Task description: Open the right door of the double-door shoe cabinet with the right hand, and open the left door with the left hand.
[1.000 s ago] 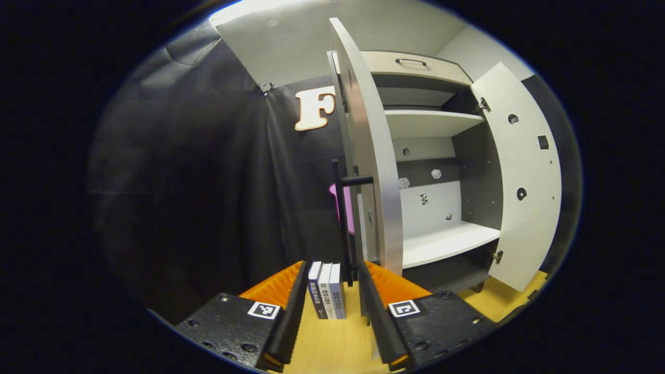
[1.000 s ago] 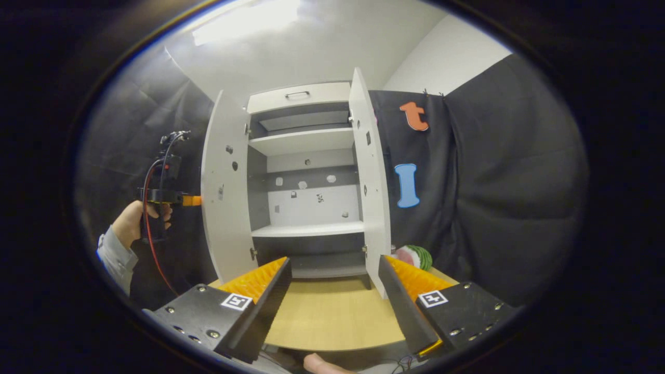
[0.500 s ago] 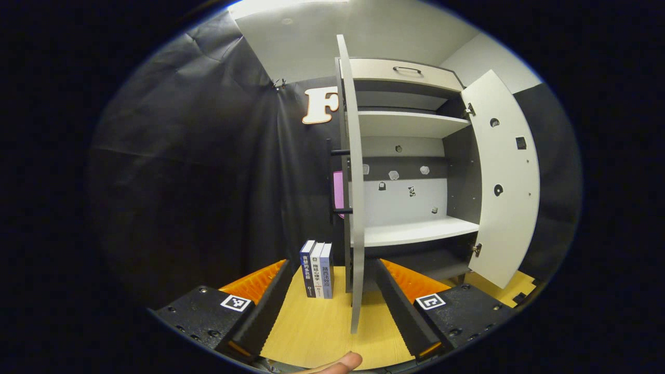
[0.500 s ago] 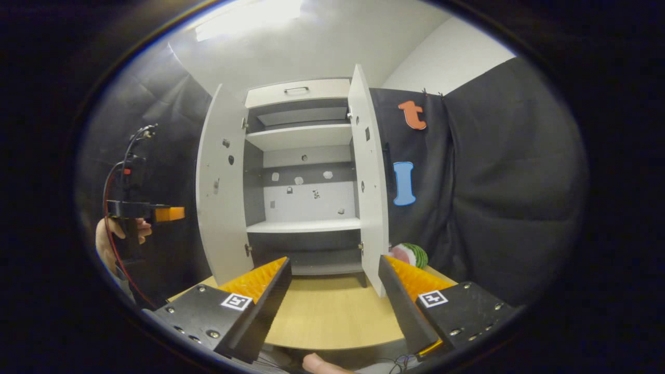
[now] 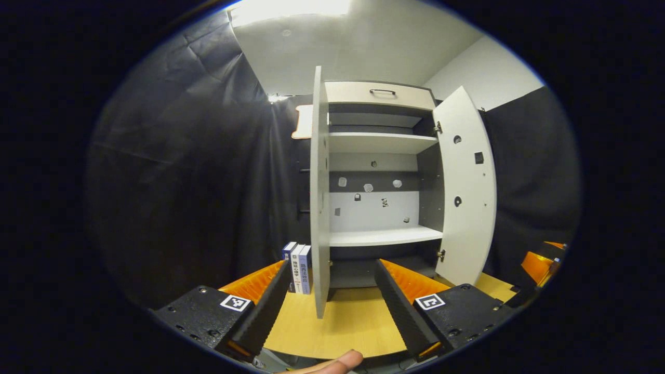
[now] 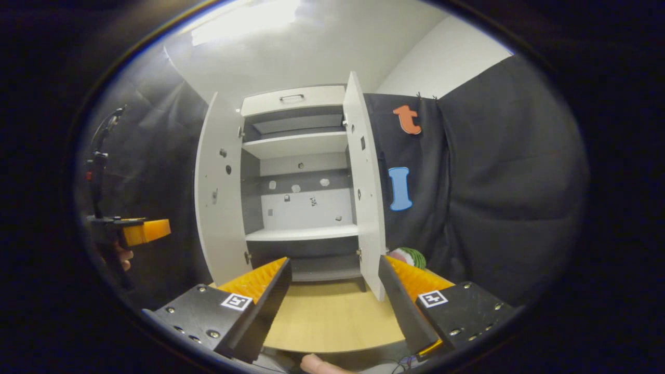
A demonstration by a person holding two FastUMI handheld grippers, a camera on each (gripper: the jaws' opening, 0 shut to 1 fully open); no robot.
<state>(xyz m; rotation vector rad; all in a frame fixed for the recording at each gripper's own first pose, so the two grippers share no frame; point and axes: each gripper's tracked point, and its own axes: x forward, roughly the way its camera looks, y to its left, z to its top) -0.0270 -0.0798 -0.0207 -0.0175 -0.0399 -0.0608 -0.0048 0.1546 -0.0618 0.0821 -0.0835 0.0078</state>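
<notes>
Since a second ago we have drawn the left gripper (image 5: 330, 306) back from the left door (image 5: 320, 208): its bar handle stood between the fingers then, and now the door hangs free ahead of us, swung wide and seen nearly edge-on. The right gripper view has hardly changed, though the left gripper (image 6: 148, 231) has slid lower and farther toward the edge of that view.

Both our grippers are released, fingers spread apart with nothing between them. In the left gripper view the fingers frame the wooden table (image 5: 353, 322) and the lower edge of the left door. In the right gripper view the right gripper (image 6: 332, 306) hangs over the same table, clear of the cabinet.

The shoe cabinet (image 6: 298, 187) stands at the back of the table with both doors open. The right door (image 6: 366, 192) stands out toward us, its inner face showing. Inside we see two white shelves (image 5: 382, 236), a grey back panel and a closed drawer (image 5: 379, 93) with a dark handle across the top.

Three books (image 5: 297, 259) stand upright on the table just beside the left door, on its outer side. A round green and pink object (image 6: 410, 257) lies near the foot of the right door; we cannot tell what it is. A fingertip (image 5: 332, 362) shows at the bottom of the left gripper view.
</notes>
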